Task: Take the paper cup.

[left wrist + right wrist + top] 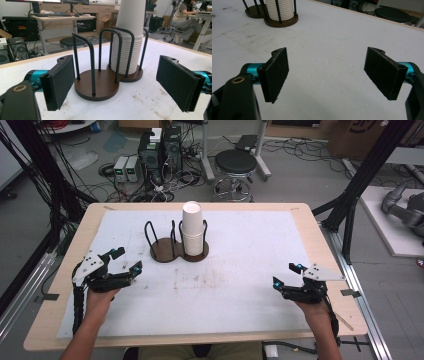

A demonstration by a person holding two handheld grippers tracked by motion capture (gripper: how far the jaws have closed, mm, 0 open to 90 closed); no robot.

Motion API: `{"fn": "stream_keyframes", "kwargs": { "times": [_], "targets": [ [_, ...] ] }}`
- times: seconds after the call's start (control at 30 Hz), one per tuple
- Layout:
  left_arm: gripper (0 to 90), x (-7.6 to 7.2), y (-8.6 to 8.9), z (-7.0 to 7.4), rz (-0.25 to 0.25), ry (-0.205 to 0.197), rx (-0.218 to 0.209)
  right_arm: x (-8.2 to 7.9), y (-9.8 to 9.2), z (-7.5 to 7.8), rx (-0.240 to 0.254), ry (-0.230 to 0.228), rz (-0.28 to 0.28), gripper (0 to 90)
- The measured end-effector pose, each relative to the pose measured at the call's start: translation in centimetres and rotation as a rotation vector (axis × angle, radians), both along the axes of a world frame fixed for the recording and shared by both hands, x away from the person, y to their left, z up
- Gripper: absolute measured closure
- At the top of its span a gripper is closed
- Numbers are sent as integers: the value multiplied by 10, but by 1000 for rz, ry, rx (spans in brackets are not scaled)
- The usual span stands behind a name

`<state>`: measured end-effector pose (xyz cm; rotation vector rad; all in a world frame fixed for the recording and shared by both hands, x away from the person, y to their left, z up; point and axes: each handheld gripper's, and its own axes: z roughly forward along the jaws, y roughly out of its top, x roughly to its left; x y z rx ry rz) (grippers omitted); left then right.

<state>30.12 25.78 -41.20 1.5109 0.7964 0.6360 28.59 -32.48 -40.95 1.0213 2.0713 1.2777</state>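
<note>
cup stack (192, 231): white, ribbed rims, upright in wire holder (176, 246) | both grippers: wide apart, empty

Matt white paper cups (192, 227), dark glossy wooden holder base (97, 87) with black metal rods, scuffed white desk cover (240, 280).

Light wooden table (310, 227), stained white mat (250, 270) covering it, brown two-ring cup holder (172, 251) on the mat
</note>
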Motion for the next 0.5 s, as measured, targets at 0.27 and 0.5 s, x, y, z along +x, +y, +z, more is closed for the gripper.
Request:
{"fn": "stream_keyframes", "kwargs": {
  "times": [0.27, 0.5],
  "targets": [
    [153, 4, 0, -1, 2, 3, -12, 1, 0, -2, 5, 6, 8, 203],
    [153, 5, -1, 1, -7, -5, -11, -4, -1, -1, -1, 8, 8, 203]
  ]
}}
